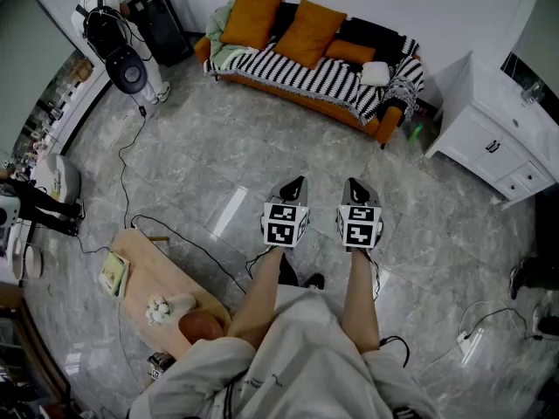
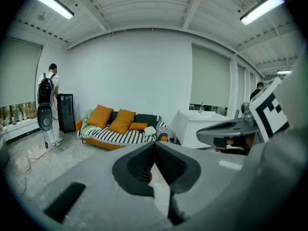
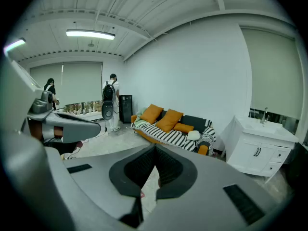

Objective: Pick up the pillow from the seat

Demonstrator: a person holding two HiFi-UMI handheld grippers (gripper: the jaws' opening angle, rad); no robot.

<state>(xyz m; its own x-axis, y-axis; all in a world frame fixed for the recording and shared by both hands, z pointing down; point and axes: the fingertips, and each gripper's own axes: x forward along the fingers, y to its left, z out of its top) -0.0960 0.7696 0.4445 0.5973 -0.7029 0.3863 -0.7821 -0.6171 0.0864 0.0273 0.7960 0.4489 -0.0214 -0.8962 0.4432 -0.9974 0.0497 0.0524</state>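
Left tongs (image 1: pixel 295 185): jaws together with nothing between them. They are held out in front of the body and tipped slightly toward the floor (image 1: pixel 262 155).
Right tongs (image 1: pixel 354 185): jaws together and empty. They sit just beside the left tongs at the same tilt.
Reason for hold: judged a carrying posture. Both tools are closed and parked side by side because nothing is within reach to grip.
Sofa (image 1: pixel 301 101): stands against the far wall, ahead of both tongs and well apart from them, with bare floor between.
Striped throw (image 1: pixel 323 77): covers the seat.
Pillow (image 1: pixel 376 73): small and white, lying on the throw at the sofa's right end near the armrest. It is judged the task's item because it rests on the seat itself.
Orange cushions (image 1: pixel 310 31): 2 lean on the backrest and 1 lies flat just left of the pillow.
Relation: the pillow lies far ahead of the right tongs and slightly to their right. Neither tool is near it.
Stage: the approach is not yet made and the grasp is not begun.
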